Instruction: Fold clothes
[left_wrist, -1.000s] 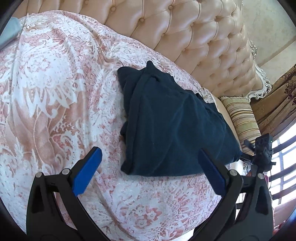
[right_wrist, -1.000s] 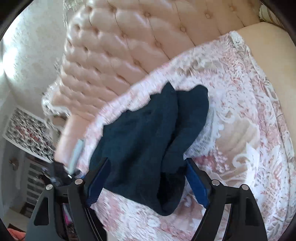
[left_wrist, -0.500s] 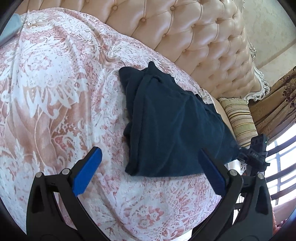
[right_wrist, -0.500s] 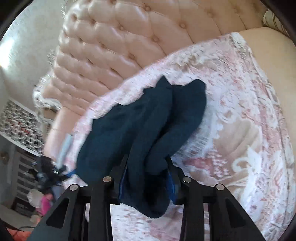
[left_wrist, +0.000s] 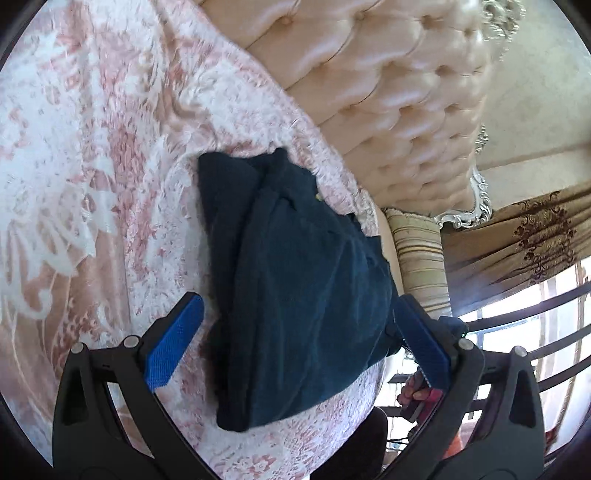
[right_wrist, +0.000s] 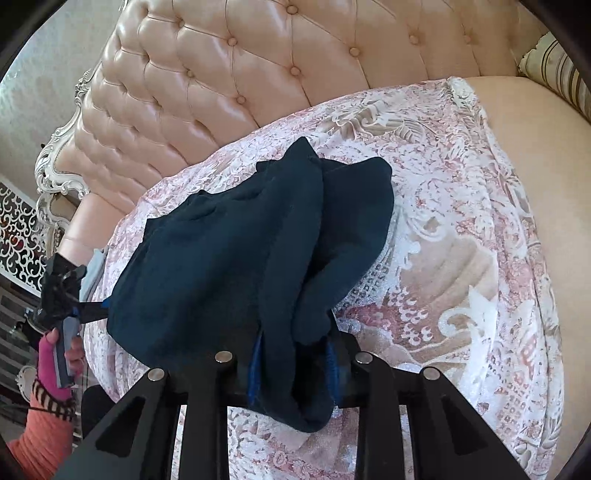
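Garment (right_wrist: 229, 266) on lace bedspread (right_wrist: 461, 229) | tufted headboard (right_wrist: 221, 74) | right tongs (right_wrist: 293, 365) clenching garment | left tongs (left_wrist: 295, 343) released

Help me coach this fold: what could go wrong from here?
The right gripper, whose jaws have just been closing, pinches a thick bunch of the dark blue garment, so layers may slip or lift unevenly. The left gripper is open astride the other end; closing there could also snag the lace bedspread.

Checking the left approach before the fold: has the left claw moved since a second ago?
Yes. The left claw has closed in on the dark blue garment, which now lies between its open jaws; the tufted headboard has slid toward upper right.
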